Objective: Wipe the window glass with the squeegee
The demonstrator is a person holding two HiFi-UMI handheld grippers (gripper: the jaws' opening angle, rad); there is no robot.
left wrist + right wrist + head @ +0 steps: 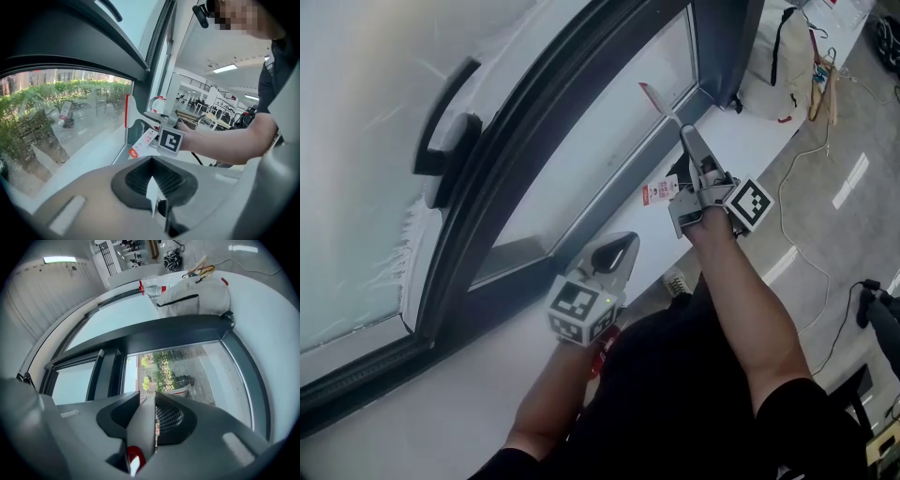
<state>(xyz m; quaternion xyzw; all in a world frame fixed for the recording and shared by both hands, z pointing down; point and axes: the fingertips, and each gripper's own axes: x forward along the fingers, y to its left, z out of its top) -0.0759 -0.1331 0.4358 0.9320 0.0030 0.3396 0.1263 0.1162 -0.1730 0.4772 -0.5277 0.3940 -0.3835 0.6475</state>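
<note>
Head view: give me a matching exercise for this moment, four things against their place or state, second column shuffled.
Things:
1. squeegee
2. left tongs
3. white bag
4. window handle

Place or state:
A. black, mounted on the dark window frame
B. lying on the white ledge past the far end of the window
C. clamped in the right tongs, blade end raised toward the glass
D. shut on nothing, low by the bottom of the frame

Pairs: 1-C, 2-D, 3-B, 4-A
</note>
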